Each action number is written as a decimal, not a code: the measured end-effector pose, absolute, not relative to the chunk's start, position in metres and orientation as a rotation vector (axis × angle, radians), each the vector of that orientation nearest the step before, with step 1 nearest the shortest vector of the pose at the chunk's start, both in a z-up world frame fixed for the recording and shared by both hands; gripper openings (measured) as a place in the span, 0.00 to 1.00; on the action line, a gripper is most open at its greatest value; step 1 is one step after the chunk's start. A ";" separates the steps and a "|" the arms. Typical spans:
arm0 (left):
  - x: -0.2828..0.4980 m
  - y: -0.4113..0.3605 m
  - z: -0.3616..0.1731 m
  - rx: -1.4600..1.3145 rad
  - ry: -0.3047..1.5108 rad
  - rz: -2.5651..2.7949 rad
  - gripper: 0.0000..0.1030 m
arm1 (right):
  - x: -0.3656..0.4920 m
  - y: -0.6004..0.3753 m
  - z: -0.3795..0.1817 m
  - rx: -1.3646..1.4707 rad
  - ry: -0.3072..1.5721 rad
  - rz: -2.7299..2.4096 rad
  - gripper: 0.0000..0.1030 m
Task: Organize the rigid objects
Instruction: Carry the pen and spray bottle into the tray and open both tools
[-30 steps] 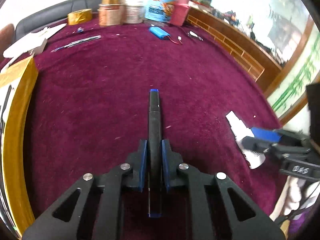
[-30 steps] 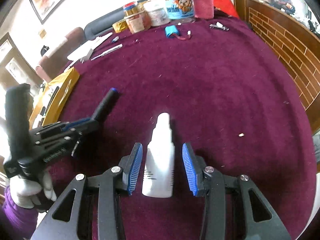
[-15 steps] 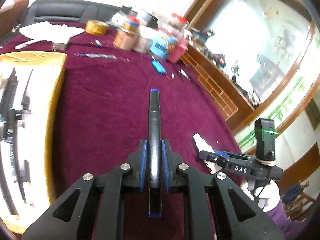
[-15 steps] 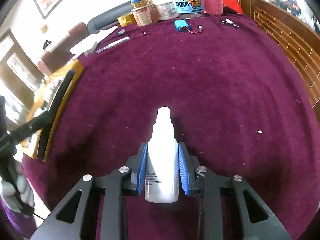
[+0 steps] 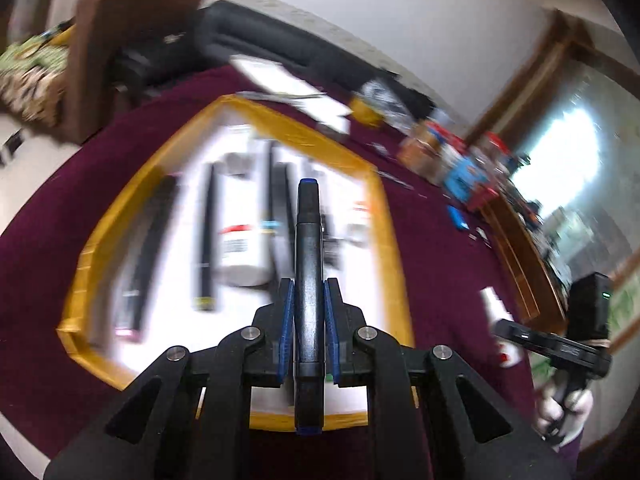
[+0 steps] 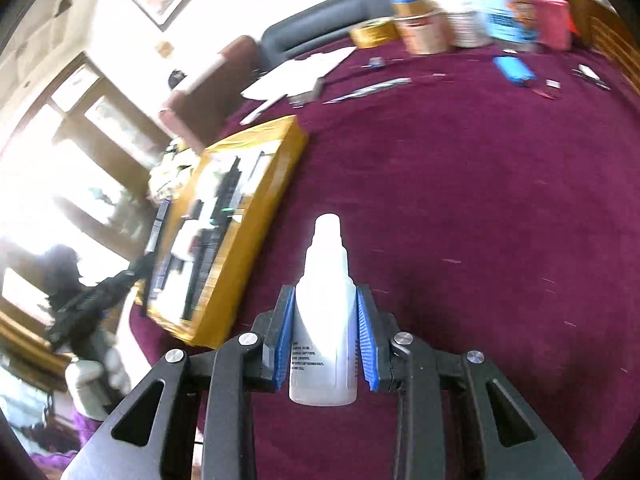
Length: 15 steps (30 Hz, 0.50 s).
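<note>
closest in the left wrist view, the left gripper (image 5: 308,332) is clamped on a black marker (image 5: 307,264), its blue pads pressed to the barrel on both sides. the marker's long axis runs straight along the fingers, blue-tipped end pointing forward and down over the yellow tray (image 5: 384,216). held lengthwise like this, it already lines up with the long dark items lying side by side in the tray, probably so it can be laid in parallel to them.

in the right wrist view, the right gripper (image 6: 325,332) has its jaws pressed on the flat sides of a white bottle (image 6: 324,312); they have just been closing onto it. the bottle's long axis also follows the fingers, nozzle pointing forward, off the maroon cloth (image 6: 460,200).

beyond it, to the left, the tray sits on the cloth. farther back, jars and tape rolls (image 6: 440,20) crowd the table's far edge, blurred.
</note>
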<state>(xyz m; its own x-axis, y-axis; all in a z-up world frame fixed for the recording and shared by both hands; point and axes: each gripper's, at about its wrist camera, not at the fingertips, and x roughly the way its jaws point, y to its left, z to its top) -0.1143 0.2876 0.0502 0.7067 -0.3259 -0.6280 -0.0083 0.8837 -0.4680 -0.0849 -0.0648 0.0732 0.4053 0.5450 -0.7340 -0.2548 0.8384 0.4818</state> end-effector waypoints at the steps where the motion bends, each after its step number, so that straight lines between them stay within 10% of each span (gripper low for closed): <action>1: -0.115 0.299 0.045 -0.483 0.778 -0.153 0.12 | -0.083 -0.053 0.075 0.306 1.037 0.532 0.26; 10: -0.102 0.315 0.014 -0.517 0.854 -0.085 0.12 | -0.066 0.039 0.077 0.237 1.069 0.642 0.26; 15: -0.097 0.308 0.010 -0.430 0.896 -0.066 0.31 | -0.056 0.077 0.064 0.207 1.102 0.627 0.26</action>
